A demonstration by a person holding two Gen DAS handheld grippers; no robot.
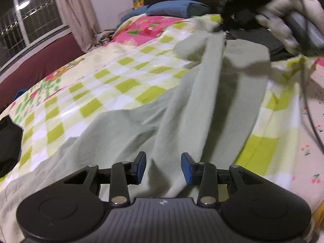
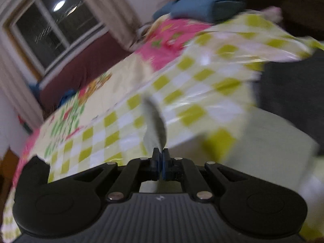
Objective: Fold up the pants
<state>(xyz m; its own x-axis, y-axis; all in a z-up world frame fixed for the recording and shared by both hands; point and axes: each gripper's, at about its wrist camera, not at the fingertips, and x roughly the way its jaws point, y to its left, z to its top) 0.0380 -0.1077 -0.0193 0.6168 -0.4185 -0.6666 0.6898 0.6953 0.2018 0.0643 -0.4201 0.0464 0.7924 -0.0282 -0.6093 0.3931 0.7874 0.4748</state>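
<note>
In the right wrist view the right gripper point(image 2: 160, 158) is sitting at the lower centre of the frame with its jaws pressed together, pinching a thin edge of the pale green pants point(image 2: 155, 121). The cloth is rising from between the blue pads as a narrow blurred strip toward the middle of the picture. More pale cloth is lying at the lower right of this view, too blurred to say whether it is the same garment. The whole frame is tilting, with the window point(image 2: 54, 26) slanting at the upper left, and the gripper is pointing downward across the checked bedspread point(image 2: 202, 77).

In the left wrist view the left gripper point(image 1: 163, 168) is at the bottom centre, its jaws standing partly apart. A fold of the pants point(image 1: 202, 105) is lying under and between the blue pads point(image 1: 141, 167); the pads are not pressing on it, and whether they are touching it I cannot tell. The gripper is angling down at the bed.

The pants are lying spread over the bedspread point(image 1: 97, 93), running from the bottom of the left view up to the upper right, where the other gripper and a gloved hand point(image 1: 283, 20) are appearing as a dark blur at the cloth's far end. A blue pillow point(image 1: 172, 8) is lying at the top centre.
</note>
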